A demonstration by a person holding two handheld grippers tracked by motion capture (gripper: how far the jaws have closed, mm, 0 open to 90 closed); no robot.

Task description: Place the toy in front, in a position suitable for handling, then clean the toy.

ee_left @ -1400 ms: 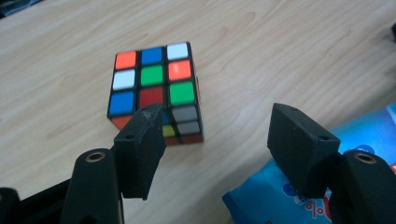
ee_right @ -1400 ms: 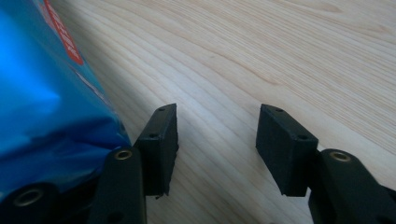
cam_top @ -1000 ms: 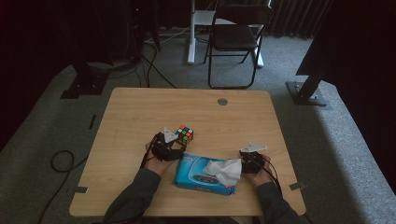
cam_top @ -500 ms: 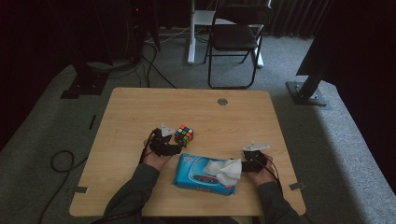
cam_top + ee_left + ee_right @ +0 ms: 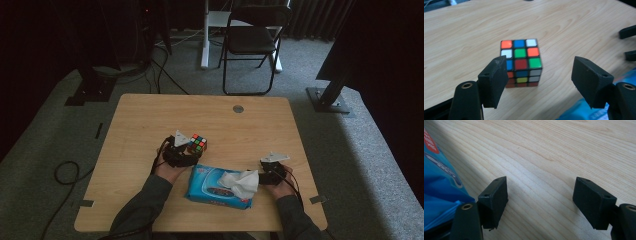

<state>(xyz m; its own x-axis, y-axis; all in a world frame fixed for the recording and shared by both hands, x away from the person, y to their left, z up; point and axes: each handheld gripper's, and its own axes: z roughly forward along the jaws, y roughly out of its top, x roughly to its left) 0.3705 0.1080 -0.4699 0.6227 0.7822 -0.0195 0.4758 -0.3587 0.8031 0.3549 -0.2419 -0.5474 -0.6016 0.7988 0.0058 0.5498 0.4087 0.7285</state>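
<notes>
A scrambled puzzle cube [image 5: 197, 143] stands on the wooden table [image 5: 150, 115], left of centre. My left gripper [image 5: 187, 151] is just behind it and open. In the left gripper view the cube [image 5: 521, 60] sits ahead of the wide-apart jaws of the left gripper [image 5: 540, 67], untouched. A blue pack of wet wipes [image 5: 215, 187] lies near the front edge with a white wipe [image 5: 243, 182] sticking out of it. My right gripper [image 5: 271, 167] rests to the right of the pack. Its jaws have just been opening, and the right gripper [image 5: 540, 190] has only bare table between them.
A round grey grommet [image 5: 238, 108] sits near the table's far edge. Behind the table a black folding chair [image 5: 252, 40] and a white desk leg [image 5: 204, 35] stand on the grey carpet. Cables [image 5: 65, 172] trail on the floor at the left.
My left gripper has lifted a little and edged toward the cube. The cube, the wipes pack and my right hand are where they were.
</notes>
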